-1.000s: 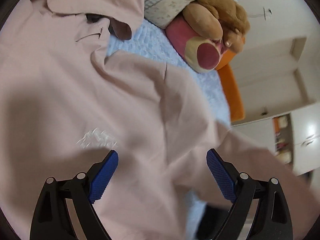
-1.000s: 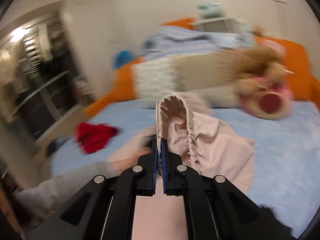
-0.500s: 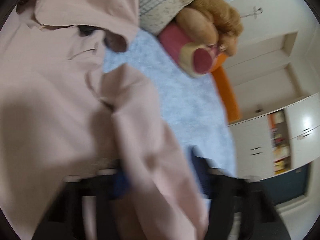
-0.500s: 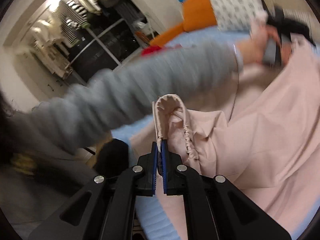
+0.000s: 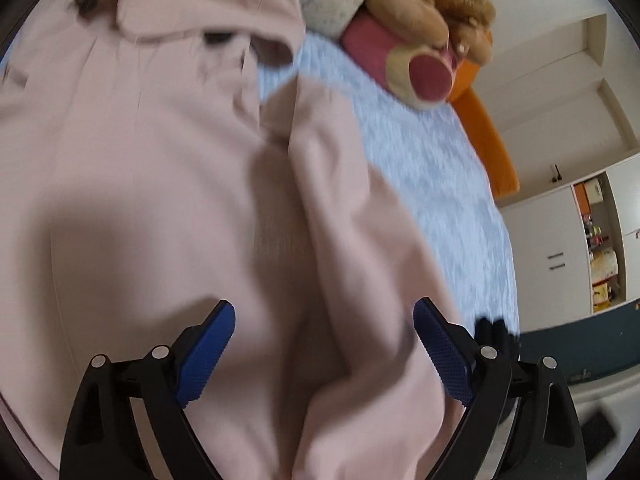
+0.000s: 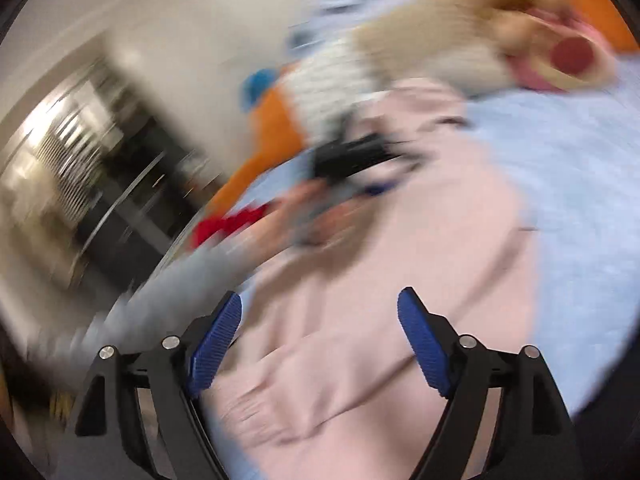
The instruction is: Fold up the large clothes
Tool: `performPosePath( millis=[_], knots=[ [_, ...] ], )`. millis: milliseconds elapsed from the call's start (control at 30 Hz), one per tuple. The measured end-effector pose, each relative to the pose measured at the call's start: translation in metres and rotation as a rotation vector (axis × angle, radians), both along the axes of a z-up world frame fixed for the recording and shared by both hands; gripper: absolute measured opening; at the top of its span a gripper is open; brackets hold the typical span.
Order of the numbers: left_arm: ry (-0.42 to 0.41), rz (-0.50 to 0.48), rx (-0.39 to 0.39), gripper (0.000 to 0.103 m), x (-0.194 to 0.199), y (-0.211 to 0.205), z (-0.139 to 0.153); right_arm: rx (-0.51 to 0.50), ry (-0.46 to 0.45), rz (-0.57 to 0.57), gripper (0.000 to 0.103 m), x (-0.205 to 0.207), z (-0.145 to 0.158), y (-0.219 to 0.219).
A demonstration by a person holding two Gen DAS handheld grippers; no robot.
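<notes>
Left wrist view: left gripper [image 5: 324, 354] fingers just been opening, now spread wide, gripping nothing; folded sleeve ridge of pink garment [image 5: 140, 184] lies between them, lower centre. Garment fills left and centre, on blue bed [image 5: 432, 184]. Plush toy [image 5: 420, 40] upper right. Risk: released fold slumps open.

Right wrist view, blurred: right gripper [image 6: 320, 338] fingers just been opening, wide, empty, above garment [image 6: 360, 300] at lower centre. Risk: fingers snag cloth, drag layer askew.
</notes>
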State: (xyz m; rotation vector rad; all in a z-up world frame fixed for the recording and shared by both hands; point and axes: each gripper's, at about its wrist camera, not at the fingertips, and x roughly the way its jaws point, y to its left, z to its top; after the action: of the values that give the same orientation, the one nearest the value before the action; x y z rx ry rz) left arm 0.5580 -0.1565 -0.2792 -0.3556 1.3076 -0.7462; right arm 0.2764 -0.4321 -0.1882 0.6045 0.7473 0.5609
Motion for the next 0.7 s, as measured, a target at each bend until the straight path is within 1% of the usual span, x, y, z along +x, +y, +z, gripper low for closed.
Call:
performPosePath(
  millis=[33,67,100,133,167,200,233,267,300,333,367,400,467,533,567,600,633,667,700],
  knots=[
    [0.010,-0.007,0.002,0.085,-0.008,0.001,-0.004,0.025,0.046,-0.022,0.067,0.016,-0.011,-0.012],
    [0.007,-0.013,0.010,0.079,-0.015,0.001,-0.007,0.039,0.109,-0.067,0.061,0.038,-0.029,-0.024],
    [-0.002,-0.014,0.020,0.071,-0.019,0.000,-0.009,0.057,0.164,-0.102,0.061,0.058,-0.047,-0.033],
    [-0.021,-0.013,0.034,0.066,-0.023,0.000,-0.009,0.071,0.196,-0.111,0.060,0.070,-0.059,-0.040],
    [-0.028,-0.009,0.037,0.056,-0.024,0.001,-0.010,0.106,0.236,-0.132,0.060,0.087,-0.074,-0.043],
    [-0.018,0.000,0.022,0.042,-0.025,0.002,-0.012,0.185,0.261,-0.131,0.059,0.101,-0.087,-0.044],
    [-0.002,0.006,0.005,0.034,-0.025,0.004,-0.013,0.278,0.266,-0.120,0.059,0.111,-0.096,-0.043],
    [0.016,0.011,-0.021,0.023,-0.025,0.006,-0.013,0.325,0.258,-0.111,0.056,0.118,-0.097,-0.050],
    [0.027,0.011,-0.040,0.016,-0.026,0.007,-0.013,0.366,0.246,-0.089,0.050,0.125,-0.099,-0.044],
    [0.013,0.007,-0.040,0.012,-0.028,0.009,-0.010,0.396,0.235,-0.070,0.041,0.129,-0.099,-0.039],
    [-0.002,0.004,-0.036,0.010,-0.029,0.010,-0.007,0.407,0.233,-0.070,0.016,0.135,-0.100,-0.040],
    [-0.017,0.001,-0.035,0.010,-0.029,0.012,-0.003,0.390,0.236,-0.086,0.005,0.137,-0.101,-0.046],
    [-0.027,0.022,-0.057,0.009,-0.023,0.026,0.002,0.352,0.224,-0.144,0.005,0.142,-0.098,-0.059],
    [-0.011,0.061,-0.082,0.009,-0.012,0.039,0.000,0.326,0.214,-0.194,0.005,0.142,-0.095,-0.078],
    [0.002,0.081,-0.083,0.009,-0.008,0.045,-0.004,0.310,0.215,-0.224,0.004,0.135,-0.101,-0.088],
    [0.007,0.104,-0.066,0.009,-0.004,0.051,-0.009,0.293,0.221,-0.257,0.002,0.134,-0.104,-0.096],
    [0.016,0.115,-0.048,0.010,0.000,0.054,-0.019,0.296,0.231,-0.266,0.002,0.137,-0.110,-0.099],
    [0.032,0.117,-0.040,0.013,0.003,0.053,-0.029,0.292,0.253,-0.272,0.002,0.137,-0.118,-0.102],
    [0.054,0.128,-0.042,0.017,0.005,0.054,-0.038,0.267,0.271,-0.286,0.002,0.138,-0.127,-0.101]
  ],
)
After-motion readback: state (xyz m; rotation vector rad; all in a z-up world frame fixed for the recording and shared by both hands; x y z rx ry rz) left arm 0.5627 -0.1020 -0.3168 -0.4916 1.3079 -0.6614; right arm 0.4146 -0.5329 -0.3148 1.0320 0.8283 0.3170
